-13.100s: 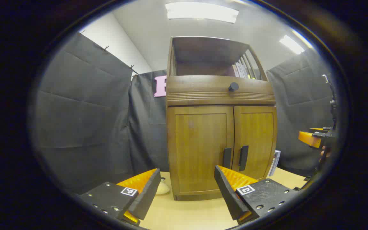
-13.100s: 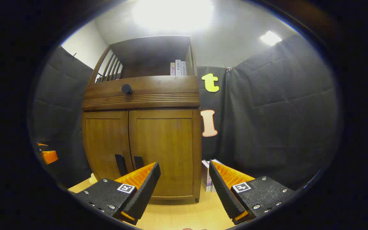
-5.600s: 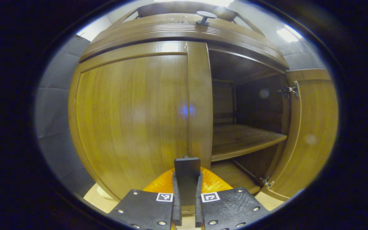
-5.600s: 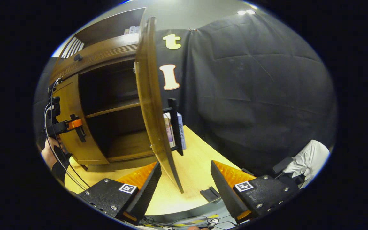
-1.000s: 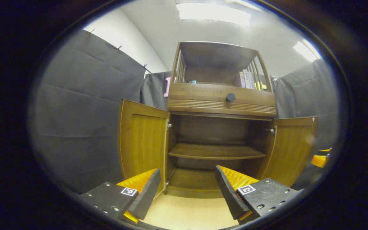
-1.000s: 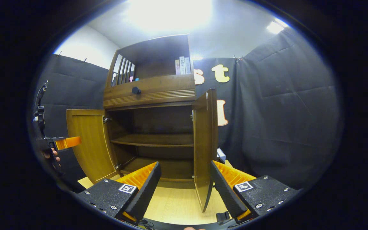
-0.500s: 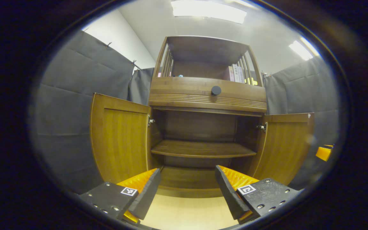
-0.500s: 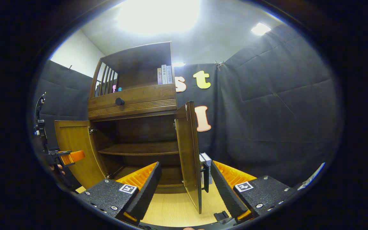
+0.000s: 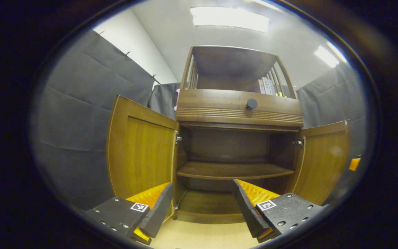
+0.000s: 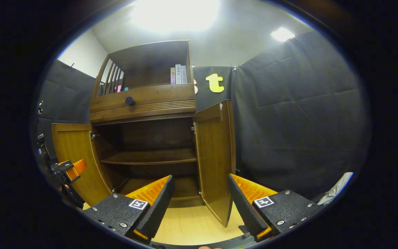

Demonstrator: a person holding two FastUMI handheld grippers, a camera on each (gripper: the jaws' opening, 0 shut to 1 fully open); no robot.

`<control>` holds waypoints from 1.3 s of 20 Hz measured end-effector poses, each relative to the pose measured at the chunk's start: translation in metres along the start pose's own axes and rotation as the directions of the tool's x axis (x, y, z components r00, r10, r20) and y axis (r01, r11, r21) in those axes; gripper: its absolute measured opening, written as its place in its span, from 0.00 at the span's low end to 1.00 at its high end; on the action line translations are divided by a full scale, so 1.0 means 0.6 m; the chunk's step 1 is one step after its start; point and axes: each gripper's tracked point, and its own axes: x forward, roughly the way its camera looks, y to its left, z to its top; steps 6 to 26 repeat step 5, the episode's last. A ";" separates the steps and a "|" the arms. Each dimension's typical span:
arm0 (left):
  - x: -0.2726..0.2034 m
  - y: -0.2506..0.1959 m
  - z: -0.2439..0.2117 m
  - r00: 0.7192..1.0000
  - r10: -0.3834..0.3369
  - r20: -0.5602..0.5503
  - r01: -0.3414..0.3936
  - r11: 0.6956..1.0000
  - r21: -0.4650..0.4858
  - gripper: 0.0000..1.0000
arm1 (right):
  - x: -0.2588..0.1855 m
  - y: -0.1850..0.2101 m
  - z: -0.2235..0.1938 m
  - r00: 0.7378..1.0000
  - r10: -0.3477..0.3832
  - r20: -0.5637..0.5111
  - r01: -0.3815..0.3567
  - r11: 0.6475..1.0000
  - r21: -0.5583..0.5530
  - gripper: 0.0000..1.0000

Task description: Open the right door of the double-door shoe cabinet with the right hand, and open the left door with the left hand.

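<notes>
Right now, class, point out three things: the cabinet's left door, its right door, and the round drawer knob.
left door (image 9: pixel 140 152), left gripper view, middle of its inner panel.
right door (image 10: pixel 214 155), right gripper view, middle of its inner face.
drawer knob (image 9: pixel 252 103), left gripper view, its round front.

Door handles sit on the outer faces of the left door (image 9: pixel 140 155) and right door (image 9: pixel 323 162), both turned away, so neither shows. The cabinet's lower compartment (image 9: pixel 209 204) is partly hidden behind the left gripper (image 9: pixel 200 207) fingers. In the right gripper view the left gripper (image 10: pixel 68 170) is cut by the picture's edge (jaw state unreadable there), the hand holding it barely visible. Book (image 10: pixel 178 74) spines on the top shelf too small to read. A pale cloth-like thing (image 10: pixel 337 188) at the right rim is cut off, identity unclear.
</notes>
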 end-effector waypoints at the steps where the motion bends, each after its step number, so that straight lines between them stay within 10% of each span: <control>1: 0.001 -0.008 -0.004 1.000 -0.012 -0.007 0.012 1.000 -0.023 0.95 | 0.000 0.008 0.000 1.000 -0.007 0.003 0.007 1.000 -0.001 0.95; 26: -0.003 -0.008 0.003 0.999 -0.023 0.026 0.024 0.999 -0.027 1.00 | -0.007 0.045 -0.014 1.000 -0.022 0.016 0.022 1.000 0.007 0.91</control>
